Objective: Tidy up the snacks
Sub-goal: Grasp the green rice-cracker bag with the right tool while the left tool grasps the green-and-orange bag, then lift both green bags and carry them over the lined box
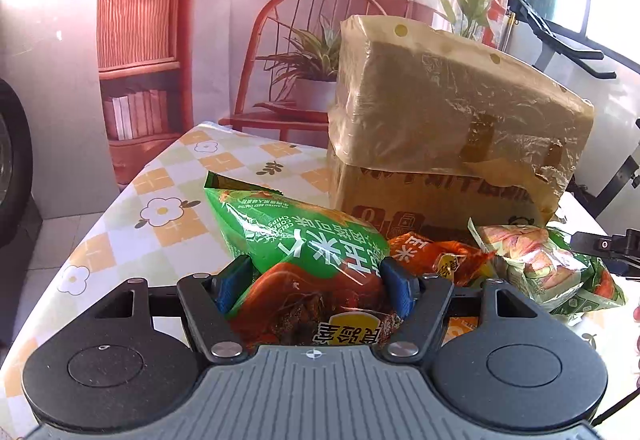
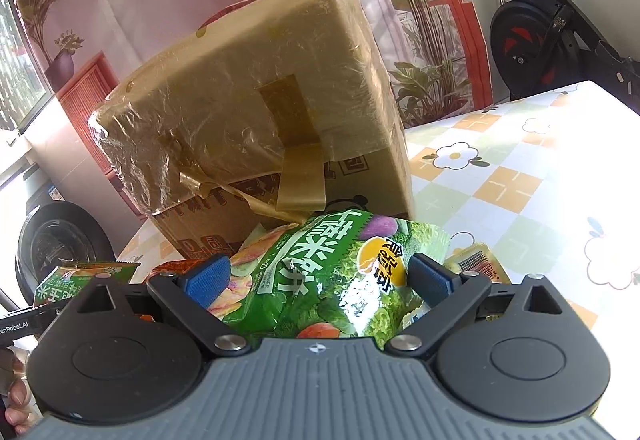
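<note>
Pointing away lengthwise, corn-chip bag

The left hand-held gripper pointed downward, its blue pads pressed on a green snack bag. The right hand-held gripper also tilted down, blue pads at nine and three o'clock of a green rice-cracker bag, gripping it.

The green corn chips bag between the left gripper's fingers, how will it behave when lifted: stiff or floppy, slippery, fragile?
The green corn chips bag looks puffed with air, so probably light for its size. Its glossy, crinkled film may slip or deform between the left gripper pads. The far end sticks out unsupported, so it would likely sag; chips inside may crush if squeezed hard.
</note>
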